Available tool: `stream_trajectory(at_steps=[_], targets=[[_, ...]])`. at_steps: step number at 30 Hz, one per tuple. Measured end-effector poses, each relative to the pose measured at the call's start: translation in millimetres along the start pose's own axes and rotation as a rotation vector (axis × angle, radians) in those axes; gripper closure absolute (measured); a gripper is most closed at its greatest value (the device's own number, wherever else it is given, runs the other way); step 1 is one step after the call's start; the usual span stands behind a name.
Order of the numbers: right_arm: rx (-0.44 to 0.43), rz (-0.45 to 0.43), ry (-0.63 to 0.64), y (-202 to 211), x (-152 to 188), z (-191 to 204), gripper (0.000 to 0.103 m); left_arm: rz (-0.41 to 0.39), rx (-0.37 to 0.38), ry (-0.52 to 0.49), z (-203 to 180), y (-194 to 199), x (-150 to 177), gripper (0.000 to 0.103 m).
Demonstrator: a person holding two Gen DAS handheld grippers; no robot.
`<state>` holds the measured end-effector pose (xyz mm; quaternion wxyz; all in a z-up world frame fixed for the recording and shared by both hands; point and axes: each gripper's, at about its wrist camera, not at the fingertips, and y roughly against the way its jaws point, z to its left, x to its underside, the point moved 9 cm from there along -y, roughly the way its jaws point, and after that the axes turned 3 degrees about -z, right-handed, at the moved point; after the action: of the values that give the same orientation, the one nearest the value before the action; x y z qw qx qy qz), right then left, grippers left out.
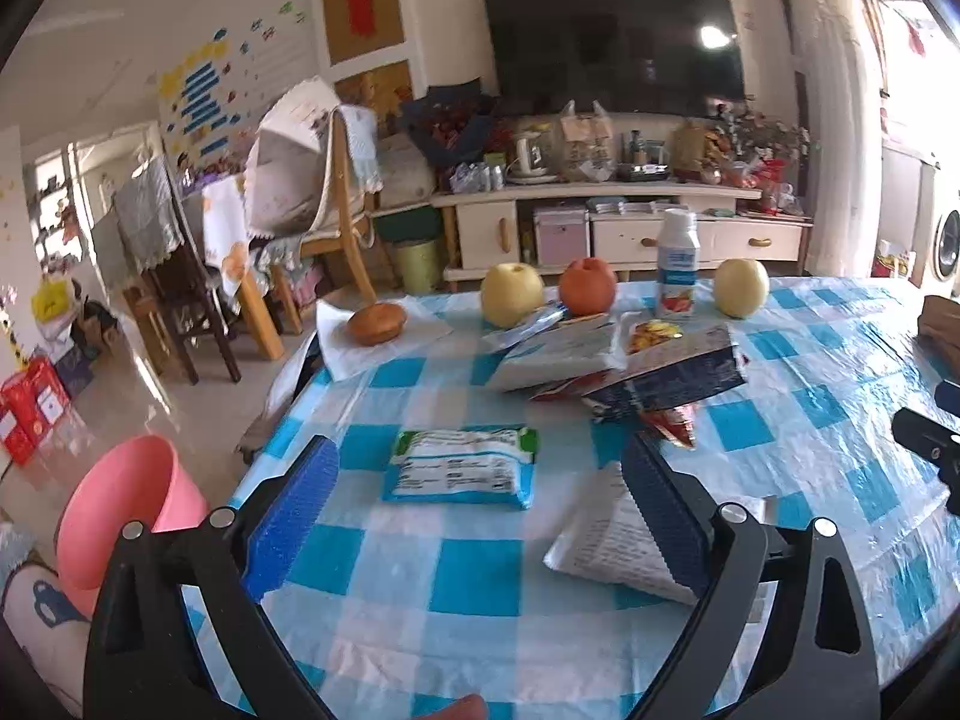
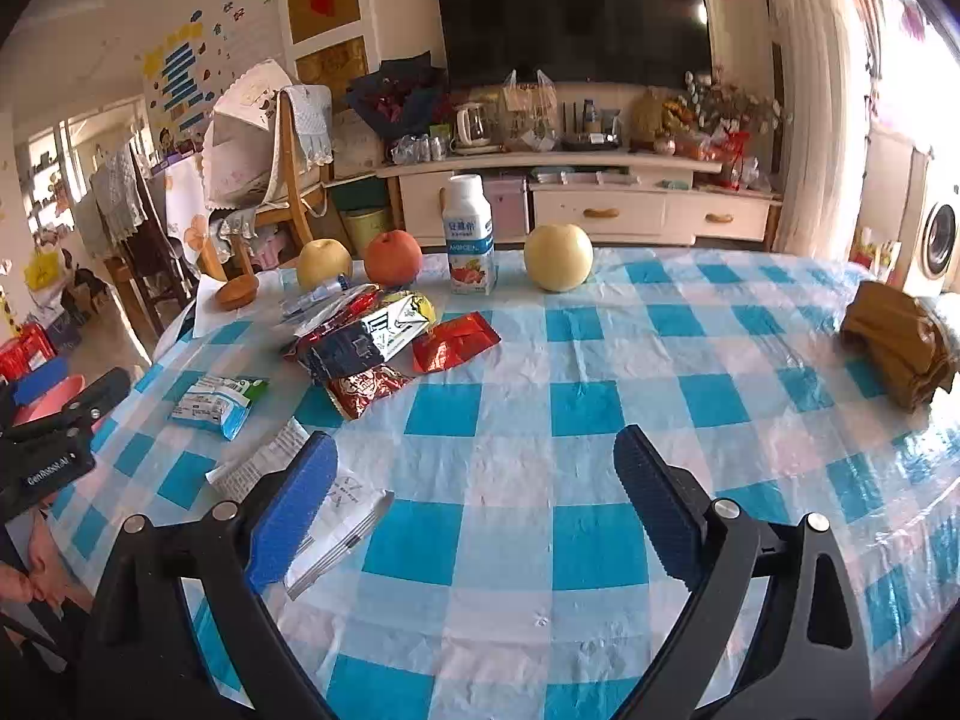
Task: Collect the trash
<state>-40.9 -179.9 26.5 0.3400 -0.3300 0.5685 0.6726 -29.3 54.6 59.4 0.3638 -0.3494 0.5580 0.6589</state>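
Trash: blue-white packet (image 1: 461, 468) flat on worktop (image 1: 480, 600), centred ahead of left tongs (image 1: 480, 516); white wrapper (image 1: 606, 534) touching its right finger. Wrapper pile (image 1: 624, 366) further back; pink bin (image 1: 114, 516) off worktop's left edge.
Left tongs: apart, empty. Right tongs (image 2: 474, 510): apart, empty, over bare cloth.
Risks: flat film may slip the pads; closing low could pinch the cloth & drag it, rolling apples (image 1: 511, 294) or tipping bottle (image 1: 677, 267). Bin sits low, so a drop could miss.
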Motion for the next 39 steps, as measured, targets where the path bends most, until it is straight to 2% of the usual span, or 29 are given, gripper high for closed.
stream_trajectory(at_steps=[5, 8, 14, 19, 23, 29, 32, 35, 39], targets=[[-0.057, 0.056, -0.034, -22, 2, -3, 0.009, 0.100, -0.043, 0.075, 42, -33, 16, 0.009], [-0.083, 0.083, -0.023, -37, 3, 3, 0.009, 0.163, -0.033, 0.109, 51, -57, 29, 0.009], [-0.165, 0.161, -0.038, -73, 5, 14, 0.009, 0.243, 0.075, 0.129, 33, -99, 36, 0.009], [-0.165, 0.172, -0.062, -95, -3, 7, 0.009, 0.335, 0.076, 0.144, 21, -138, 55, 0.009], [-0.192, 0.134, -0.083, -104, -18, 3, 0.009, 0.340, 0.074, 0.172, 17, -151, 56, 0.009], [-0.159, 0.109, -0.074, -134, -33, -6, 0.009, 0.338, 0.102, 0.182, -1, -176, 44, 0.009], [-0.207, 0.089, -0.090, -142, -42, -2, 0.009, 0.327, 0.130, 0.179, -10, -182, 36, 0.009], [-0.313, 0.069, -0.079, -144, -53, 19, 0.009, 0.312, 0.144, 0.197, -14, -184, 31, 0.009], [-0.428, 0.090, -0.056, -148, -55, 51, 0.009, 0.335, 0.094, 0.167, -18, -186, 35, 0.009]])
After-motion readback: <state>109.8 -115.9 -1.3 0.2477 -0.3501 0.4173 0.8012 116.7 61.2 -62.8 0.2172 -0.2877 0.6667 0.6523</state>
